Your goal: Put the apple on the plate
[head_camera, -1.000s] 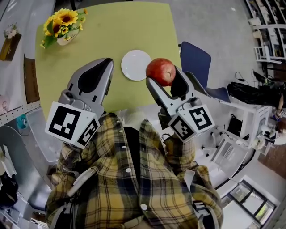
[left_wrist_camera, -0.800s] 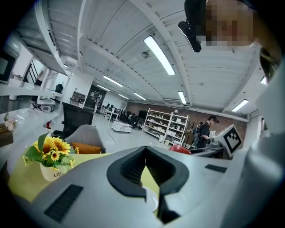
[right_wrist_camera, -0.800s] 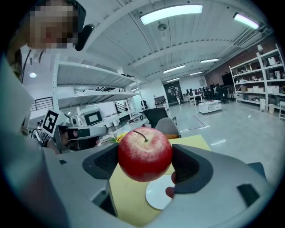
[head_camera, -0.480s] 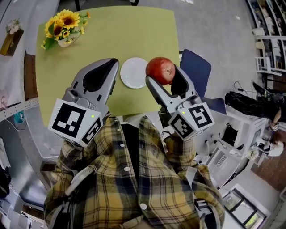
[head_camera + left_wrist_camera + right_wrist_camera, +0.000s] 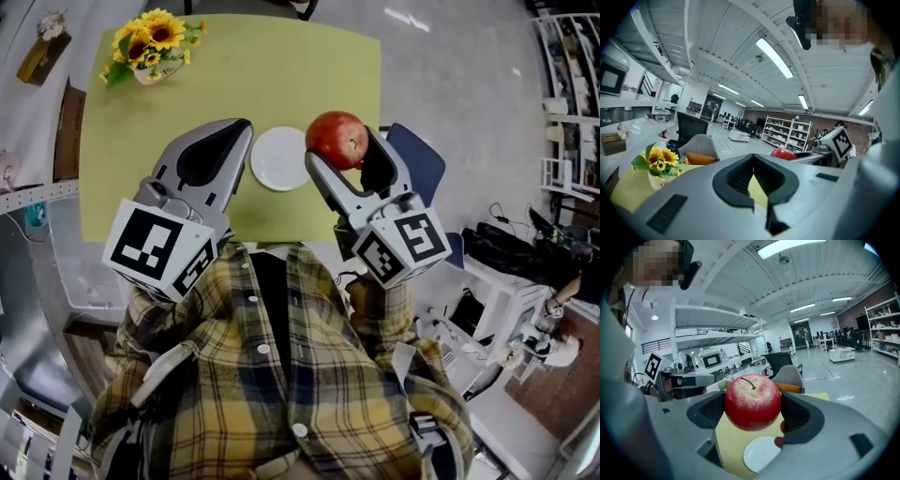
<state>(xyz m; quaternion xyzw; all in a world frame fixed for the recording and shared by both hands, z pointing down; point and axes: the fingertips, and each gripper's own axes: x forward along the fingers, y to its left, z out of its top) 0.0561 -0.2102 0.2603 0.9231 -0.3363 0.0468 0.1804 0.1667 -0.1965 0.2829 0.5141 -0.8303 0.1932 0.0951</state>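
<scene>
A red apple [image 5: 336, 139] [image 5: 752, 401] with a short stem is held in the air, and my right gripper [image 5: 340, 156] [image 5: 752, 413] is shut on it. The apple hangs just right of a small white plate [image 5: 278, 158] [image 5: 761, 453], which lies bare on the yellow-green table [image 5: 225, 84] near its front edge. My left gripper [image 5: 225, 155] [image 5: 753, 174] hovers left of the plate with its jaws shut and nothing between them. From the left gripper view the apple [image 5: 785, 153] shows at the right.
A vase of sunflowers [image 5: 155, 42] [image 5: 658, 165] stands at the table's far left corner. A blue chair [image 5: 419, 161] sits right of the table, a grey chair with an orange cushion [image 5: 787, 379] behind it. Shelves and desks line the room.
The table, plate and flowers have shifted in the head view as the person moved closer. Both grippers keep their pose; the apple stays clamped in the right one.
</scene>
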